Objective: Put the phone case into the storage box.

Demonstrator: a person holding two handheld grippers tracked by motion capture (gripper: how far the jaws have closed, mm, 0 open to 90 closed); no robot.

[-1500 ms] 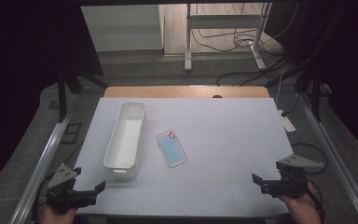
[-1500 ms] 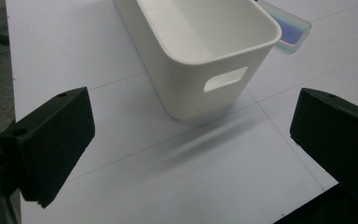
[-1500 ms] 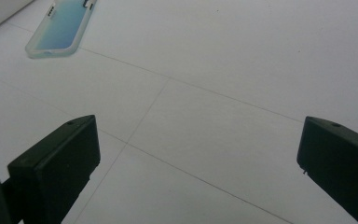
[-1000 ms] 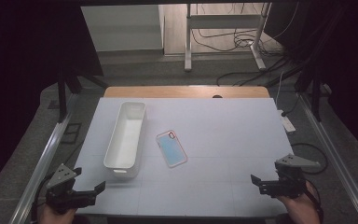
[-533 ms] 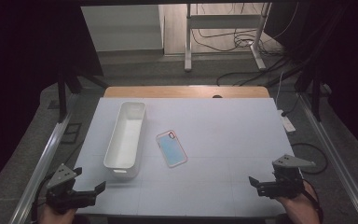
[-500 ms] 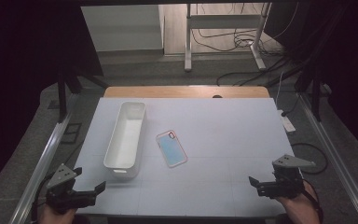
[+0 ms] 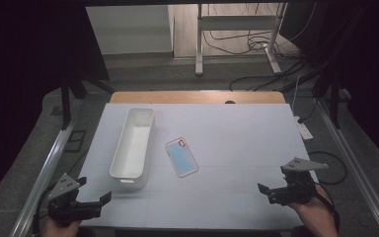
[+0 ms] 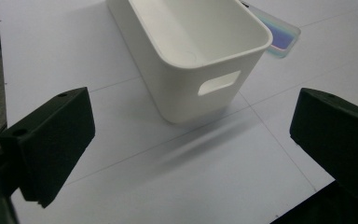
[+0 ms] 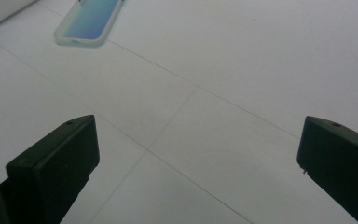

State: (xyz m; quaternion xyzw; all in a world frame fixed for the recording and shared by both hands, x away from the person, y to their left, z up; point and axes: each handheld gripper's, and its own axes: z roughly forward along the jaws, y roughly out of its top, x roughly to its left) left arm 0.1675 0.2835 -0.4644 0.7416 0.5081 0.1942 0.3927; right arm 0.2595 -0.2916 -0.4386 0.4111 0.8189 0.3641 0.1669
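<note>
A long white bin (image 7: 133, 143) stands left of centre on the white table (image 7: 242, 133), its near end with a handle slot facing my left gripper (image 7: 100, 200). That gripper is open at the near left corner; its own view has the bin (image 8: 191, 51) just past the spread jaws of my left gripper (image 8: 193, 137). A phone in a pink-edged case (image 7: 181, 157) lies flat to the right of the bin, screen up. My right gripper (image 7: 265, 191) is open near the front right, with bare table between its jaws, the phone (image 9: 91, 21) far ahead.
A wooden strip (image 7: 197, 97) borders the table's far edge. Metal rails (image 7: 348, 163) run along both sides. A white power strip (image 7: 303, 129) lies off the right edge. Cables and a metal stand (image 7: 237, 34) sit on the floor beyond.
My right gripper has shifted slightly left along the front edge. The left gripper, bin and phone have stayed put.
</note>
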